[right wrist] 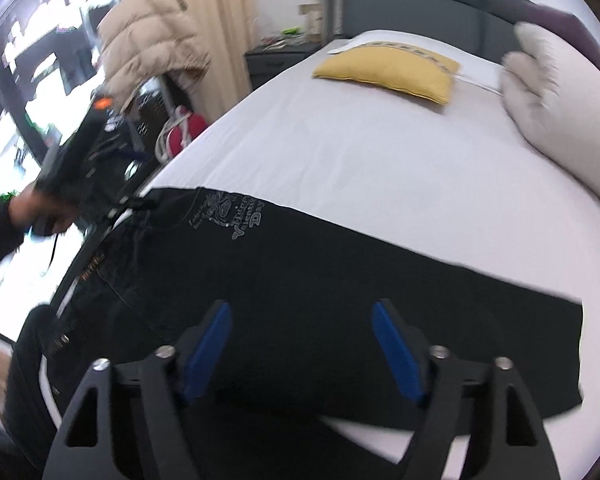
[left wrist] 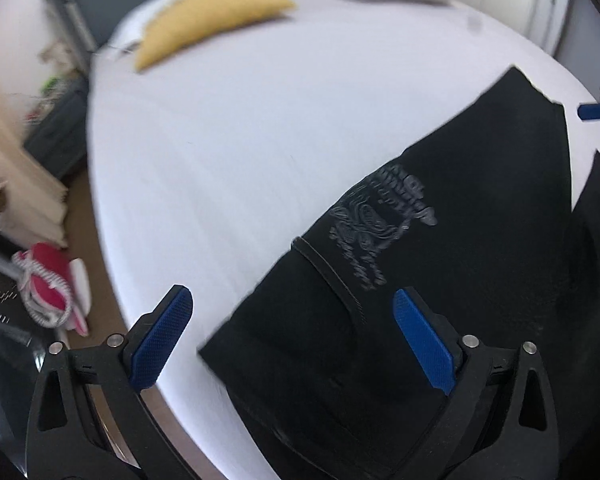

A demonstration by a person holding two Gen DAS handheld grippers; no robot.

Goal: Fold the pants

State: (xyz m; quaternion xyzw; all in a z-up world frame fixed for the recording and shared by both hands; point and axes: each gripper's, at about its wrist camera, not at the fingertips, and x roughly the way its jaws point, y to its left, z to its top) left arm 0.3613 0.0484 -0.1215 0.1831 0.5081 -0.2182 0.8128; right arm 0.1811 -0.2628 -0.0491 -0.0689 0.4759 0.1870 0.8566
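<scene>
Black pants with a grey printed logo lie flat on the white bed, legs together. My left gripper is open and empty, hovering over the waist-end corner near the bed's edge. In the right wrist view the pants stretch across the bed from waist at left to leg ends at right. My right gripper is open and empty above the legs' middle. The left gripper shows at the left by the waistband, held by a hand. One blue finger of the right gripper shows at the left wrist view's right edge.
A yellow pillow and a white pillow lie at the head of the bed. A beige jacket, a nightstand and a red-and-white shoe are beside the bed on the floor side.
</scene>
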